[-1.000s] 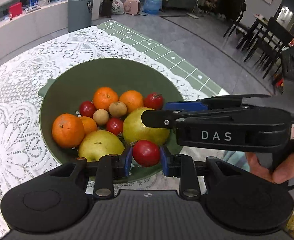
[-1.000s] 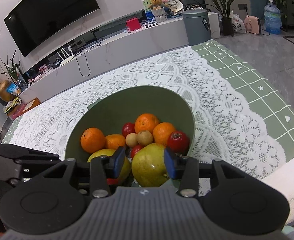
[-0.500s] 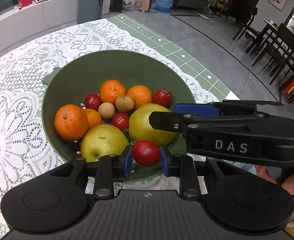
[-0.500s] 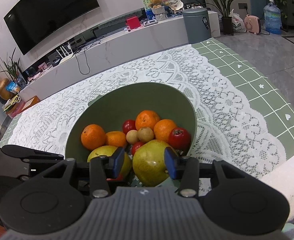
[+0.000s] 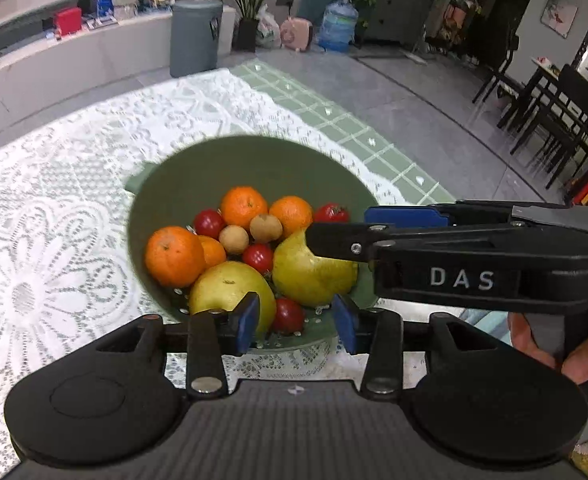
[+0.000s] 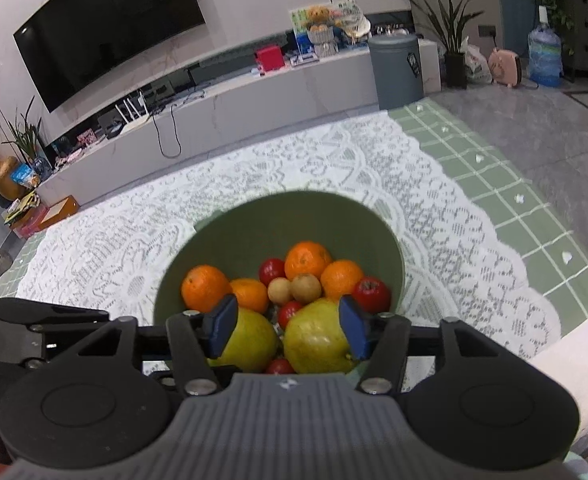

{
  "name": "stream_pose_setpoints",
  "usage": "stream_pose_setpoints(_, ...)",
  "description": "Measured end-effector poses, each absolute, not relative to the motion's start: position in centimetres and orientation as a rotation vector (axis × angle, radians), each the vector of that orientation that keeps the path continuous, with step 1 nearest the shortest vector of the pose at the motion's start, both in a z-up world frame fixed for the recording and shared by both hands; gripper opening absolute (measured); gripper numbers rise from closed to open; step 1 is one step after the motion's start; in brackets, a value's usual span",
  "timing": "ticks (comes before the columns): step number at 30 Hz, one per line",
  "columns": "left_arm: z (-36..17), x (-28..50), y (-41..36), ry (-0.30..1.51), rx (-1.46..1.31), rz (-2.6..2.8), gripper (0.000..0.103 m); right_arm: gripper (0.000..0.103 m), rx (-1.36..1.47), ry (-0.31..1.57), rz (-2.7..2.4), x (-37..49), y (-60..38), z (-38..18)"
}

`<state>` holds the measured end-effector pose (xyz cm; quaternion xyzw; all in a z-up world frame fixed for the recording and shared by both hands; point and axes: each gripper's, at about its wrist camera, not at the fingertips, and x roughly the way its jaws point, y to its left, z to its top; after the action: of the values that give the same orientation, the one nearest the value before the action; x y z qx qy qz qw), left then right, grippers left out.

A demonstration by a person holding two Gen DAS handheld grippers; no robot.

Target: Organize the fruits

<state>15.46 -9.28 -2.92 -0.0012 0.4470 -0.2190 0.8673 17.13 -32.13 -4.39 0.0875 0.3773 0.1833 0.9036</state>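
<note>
A green bowl [image 5: 254, 168] on the lace tablecloth holds several oranges [image 5: 173, 255], two yellow-green pears [image 5: 230, 285], small red fruits and two brown longans. My left gripper [image 5: 295, 322] is open above the bowl's near rim, with a red fruit [image 5: 288, 316] lying in the bowl between its blue pads. My right gripper [image 6: 288, 328] is open and empty, raised above the near side of the bowl [image 6: 278, 220] over the two pears [image 6: 317, 340]. The right gripper's body also crosses the left wrist view [image 5: 453, 268].
The white lace cloth [image 6: 134, 248] covers the table, with a green checked border [image 6: 513, 184] at the right edge. Beyond are a TV console, a grey bin [image 6: 397, 64], chairs and open floor.
My left gripper has opened and let go of the red fruit, which now lies in the bowl. Both grippers have risen and drawn back from the bowl.
</note>
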Motion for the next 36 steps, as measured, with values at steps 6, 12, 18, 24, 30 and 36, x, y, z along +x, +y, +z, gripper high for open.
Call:
stream_pose_setpoints(6,-0.5,12.8,-7.0,0.814,0.028,-0.366,0.057,0.076,0.127,0.695,0.351,14.9,-31.1,-2.1)
stream_pose_setpoints(12,1.1,9.4,-4.9,0.669,0.100,-0.201,0.067,0.085,0.104,0.633,0.364,12.5,-29.4,-0.9)
stream_pose_setpoints(18,1.8,6.8,-2.5,0.608,0.044,-0.054,0.069,0.088,0.084,0.567,0.349,10.1,-28.1,-0.3)
stream_pose_setpoints(24,1.6,5.0,0.5,0.596,-0.002,0.017,0.071,0.088,0.074,0.588,0.348,8.0,-26.5,-1.4)
stream_pose_setpoints(30,0.8,3.0,1.6,0.599,0.052,0.088,0.077,0.088,0.034,0.629,0.354,6.6,-25.0,-2.7)
stream_pose_setpoints(36,-0.2,2.0,2.1,0.608,0.044,0.119,0.080,0.089,-0.058,0.642,0.317,5.8,-23.9,-4.2)
